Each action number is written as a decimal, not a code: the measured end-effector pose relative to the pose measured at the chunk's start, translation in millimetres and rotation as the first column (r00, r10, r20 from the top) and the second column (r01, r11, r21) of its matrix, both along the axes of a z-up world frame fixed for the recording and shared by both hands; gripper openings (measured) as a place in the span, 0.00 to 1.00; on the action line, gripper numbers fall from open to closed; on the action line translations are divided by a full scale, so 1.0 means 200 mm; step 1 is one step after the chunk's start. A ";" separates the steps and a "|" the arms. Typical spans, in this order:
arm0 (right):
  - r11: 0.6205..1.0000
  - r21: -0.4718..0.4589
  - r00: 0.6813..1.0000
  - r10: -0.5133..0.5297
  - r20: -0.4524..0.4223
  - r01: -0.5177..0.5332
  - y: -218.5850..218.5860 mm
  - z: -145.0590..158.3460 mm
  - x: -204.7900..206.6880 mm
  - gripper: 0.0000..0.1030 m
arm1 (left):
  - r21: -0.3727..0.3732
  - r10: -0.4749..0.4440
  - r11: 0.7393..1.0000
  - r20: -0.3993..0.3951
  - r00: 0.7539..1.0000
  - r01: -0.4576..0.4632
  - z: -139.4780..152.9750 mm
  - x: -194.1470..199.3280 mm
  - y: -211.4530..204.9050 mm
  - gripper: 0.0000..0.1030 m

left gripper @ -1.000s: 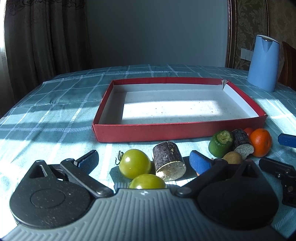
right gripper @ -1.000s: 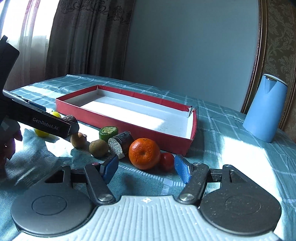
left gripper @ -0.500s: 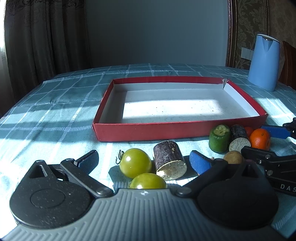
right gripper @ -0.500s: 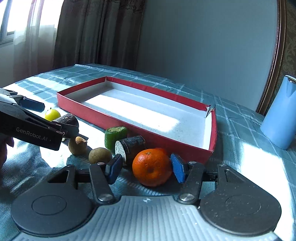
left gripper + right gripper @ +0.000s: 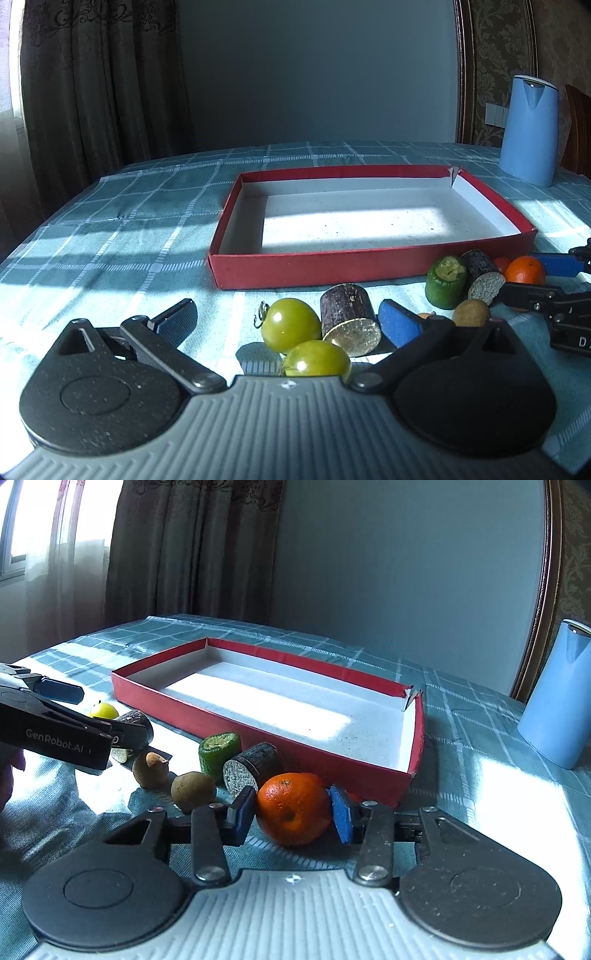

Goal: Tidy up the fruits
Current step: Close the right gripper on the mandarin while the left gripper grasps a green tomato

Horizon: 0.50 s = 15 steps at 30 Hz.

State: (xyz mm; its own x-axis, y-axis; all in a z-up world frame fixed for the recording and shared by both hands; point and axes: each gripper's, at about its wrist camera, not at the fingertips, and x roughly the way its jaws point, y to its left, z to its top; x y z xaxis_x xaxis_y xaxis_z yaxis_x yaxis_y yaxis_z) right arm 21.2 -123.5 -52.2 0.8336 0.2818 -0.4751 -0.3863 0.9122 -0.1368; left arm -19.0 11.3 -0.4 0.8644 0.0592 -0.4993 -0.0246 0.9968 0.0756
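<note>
Left wrist view: the left gripper (image 5: 288, 317) has its jaws spread wide and holds nothing. Between its blue pads lie two glossy green tomatoes, one (image 5: 290, 325) with a curled dry stem, the other (image 5: 317, 360) nearer the camera and touching it. Just right of them lies a dark purple-brown cylinder piece (image 5: 349, 319) on its side, its pale grainy cut face turned toward the camera. All three sit on the bench just in front of the red tray (image 5: 369, 264), a shallow box with a white floor and nothing inside. Toward the tray's front right corner are a green cut chunk (image 5: 445, 282), a second dark cylinder piece (image 5: 482, 280), a small brown round fruit (image 5: 471, 313) and the orange (image 5: 524, 269), with the right gripper's fingers on either side of the orange. A blue jug (image 5: 530, 131) stands beyond the tray's far right corner.

Right wrist view: the right gripper (image 5: 291, 812) has its jaws partly closed around the orange (image 5: 293, 808), which is bright, dimpled and resting on the checked cloth. Both blue pads sit at its sides; whether they press it, I cannot tell. The orange lies just in front of the tray's (image 5: 332, 764) near corner.
</note>
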 end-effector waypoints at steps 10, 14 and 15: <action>0.995 0.096 0.999 -0.032 -0.003 0.032 -0.07 0.02 -0.01 0.42 | 0.196 -0.036 0.980 0.034 0.999 0.029 -0.04 -0.18 -0.03 1.00; 0.994 0.099 0.999 -0.035 -0.006 0.035 -0.07 0.02 -0.01 0.42 | 0.241 -0.028 0.970 0.005 1.000 0.026 -0.05 -0.13 -0.09 1.00; 0.995 0.098 0.999 -0.035 -0.006 0.035 -0.07 0.02 -0.01 0.42 | 0.230 -0.034 0.973 -0.003 0.999 0.034 -0.06 -0.12 -0.08 0.99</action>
State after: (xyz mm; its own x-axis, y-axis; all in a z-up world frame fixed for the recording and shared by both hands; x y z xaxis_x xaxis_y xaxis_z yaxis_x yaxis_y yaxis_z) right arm 20.0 -138.1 -49.2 0.8416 0.2981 -0.4503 -0.3545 0.9340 -0.0442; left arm -43.8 -5.2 -11.6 0.8682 0.1427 -0.4753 0.0092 0.9530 0.3030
